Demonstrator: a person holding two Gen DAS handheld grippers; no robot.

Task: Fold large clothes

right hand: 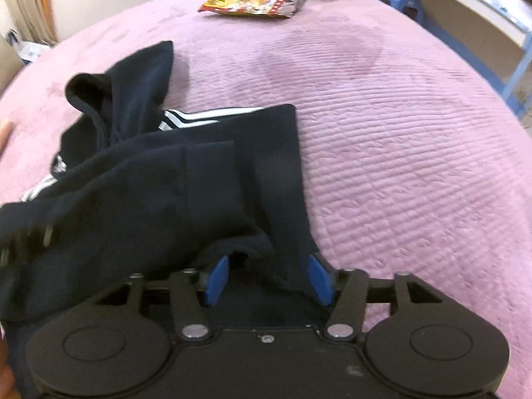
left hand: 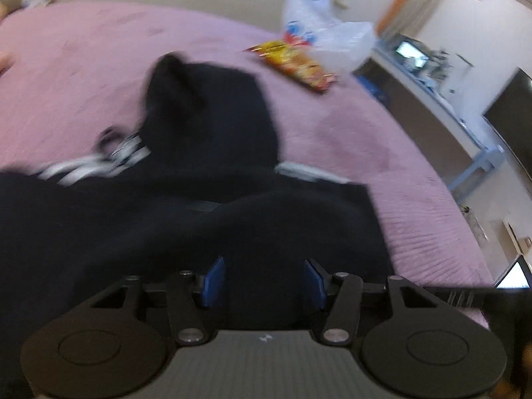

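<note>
On pink bedspread (right hand: 382, 116), dark hoodie (right hand: 149, 173).

Both the left gripper (left hand: 264, 282) and the right gripper (right hand: 269, 277) are held tilted downward, blue pads parted.

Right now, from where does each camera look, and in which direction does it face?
Left wrist view: it sits on the left tongs, looking forward and down over the dark hoodie on the pink bedspread; blue pads apart, picture blurred.
Right wrist view: it sits on the right tongs, looking down over the same hoodie's folded edge; pads apart, cloth between them.
Both share the hoodie, the bedspread, a snack packet and a plastic bag.
</note>
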